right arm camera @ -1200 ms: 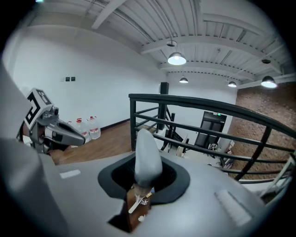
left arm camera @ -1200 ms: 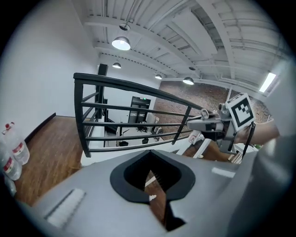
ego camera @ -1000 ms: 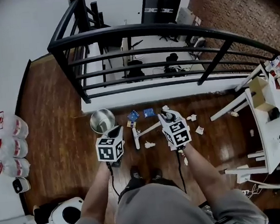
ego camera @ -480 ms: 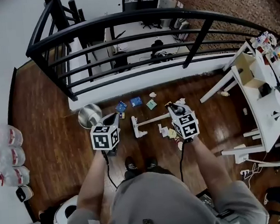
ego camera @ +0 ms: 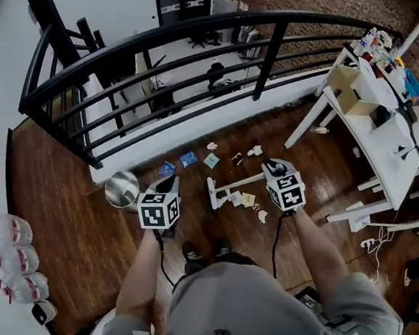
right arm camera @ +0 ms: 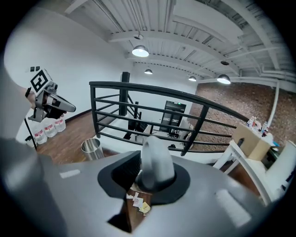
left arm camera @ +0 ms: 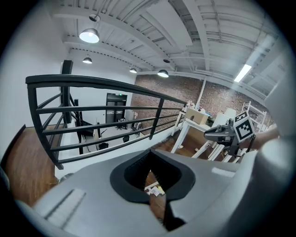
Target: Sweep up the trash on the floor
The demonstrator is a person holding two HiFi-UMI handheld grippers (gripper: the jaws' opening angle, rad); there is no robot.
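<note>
Lower centre of the head view: your forearms reach up-frame, one tool in each hand. Left gripper (ego camera: pixel 168 191) sits left of centre. Its tongs are pressed together at the tips with nothing between them; through the gap behind the tips its own view shows only wood floor (ego camera: pixel 63 161) and litter. Right gripper (ego camera: pixel 272 169) sits right of centre, its tongs pinching the pale handle (right arm camera: pixel 156 159) of the white broom (ego camera: pixel 233 183). The broom runs leftward across the middle of the frame, its head between your two tools. Trash: paper scraps (ego camera: pixel 242 199) lie against the broom just below it. More pieces (ego camera: pixel 188 158), blue, green and white, are strung in a row just above it. Steel bin (ego camera: pixel 122 189) stands upright up-left of the left gripper. Water bottles (ego camera: pixel 7 232) sit at the left edge, a white table (ego camera: pixel 404 146) at the right. A black railing (ego camera: pixel 183 34) arcs across the top.
</note>
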